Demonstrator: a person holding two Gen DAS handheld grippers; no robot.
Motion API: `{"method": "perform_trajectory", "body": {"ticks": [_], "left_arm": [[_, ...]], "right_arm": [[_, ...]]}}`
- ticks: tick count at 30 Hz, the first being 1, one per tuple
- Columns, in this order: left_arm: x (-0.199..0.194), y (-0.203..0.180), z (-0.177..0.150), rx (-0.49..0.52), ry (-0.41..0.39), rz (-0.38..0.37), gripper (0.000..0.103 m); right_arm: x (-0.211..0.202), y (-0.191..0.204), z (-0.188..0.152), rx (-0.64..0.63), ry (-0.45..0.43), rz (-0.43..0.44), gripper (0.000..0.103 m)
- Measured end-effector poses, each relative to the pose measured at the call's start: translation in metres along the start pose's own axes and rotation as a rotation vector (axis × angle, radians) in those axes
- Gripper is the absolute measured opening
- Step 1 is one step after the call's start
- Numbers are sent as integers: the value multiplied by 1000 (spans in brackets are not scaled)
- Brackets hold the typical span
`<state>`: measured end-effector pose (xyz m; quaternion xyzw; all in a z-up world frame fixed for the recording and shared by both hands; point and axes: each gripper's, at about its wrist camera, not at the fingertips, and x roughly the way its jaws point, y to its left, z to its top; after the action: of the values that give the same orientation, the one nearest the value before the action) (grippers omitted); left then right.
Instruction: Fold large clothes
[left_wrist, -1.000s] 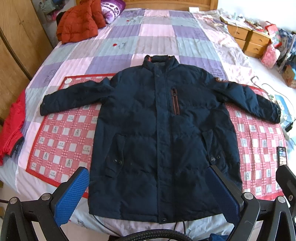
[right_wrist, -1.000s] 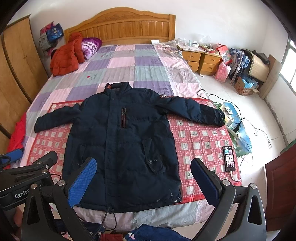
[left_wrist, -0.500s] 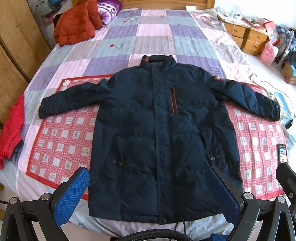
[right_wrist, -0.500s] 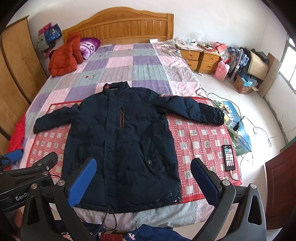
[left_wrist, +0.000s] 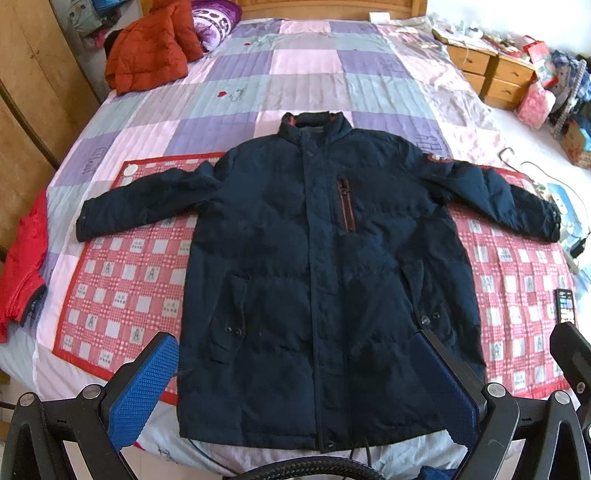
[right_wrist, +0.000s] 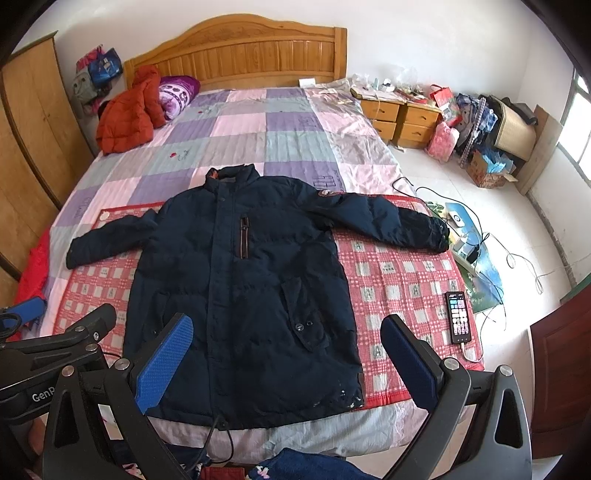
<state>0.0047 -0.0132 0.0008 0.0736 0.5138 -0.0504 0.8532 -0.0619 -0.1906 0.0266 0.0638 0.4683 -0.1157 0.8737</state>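
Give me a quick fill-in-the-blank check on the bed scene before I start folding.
1. The navy jacket lies flat with both sleeves spread ____.
2. Under it lies a red checked ____.
3. The smartphone lies on the jacket's ____ side in the right wrist view.
4. The right hand-held gripper and the left hand-held gripper are both ____.

Missing words: out; mat; right; open

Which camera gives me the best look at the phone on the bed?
The right wrist view: the phone lies fully visible on the red checked mat, screen lit, cable at its near end. In the left wrist view the phone sits at the frame's edge, its near end hidden behind the other gripper's body.
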Motion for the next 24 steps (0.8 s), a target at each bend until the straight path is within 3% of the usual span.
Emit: {"method": "perform_trajectory", "body": {"ticks": [24], "left_arm": [[1,1,5,-1,1,1,103]], "right_arm": [[6,3,9,1,7,-2,103]]}}
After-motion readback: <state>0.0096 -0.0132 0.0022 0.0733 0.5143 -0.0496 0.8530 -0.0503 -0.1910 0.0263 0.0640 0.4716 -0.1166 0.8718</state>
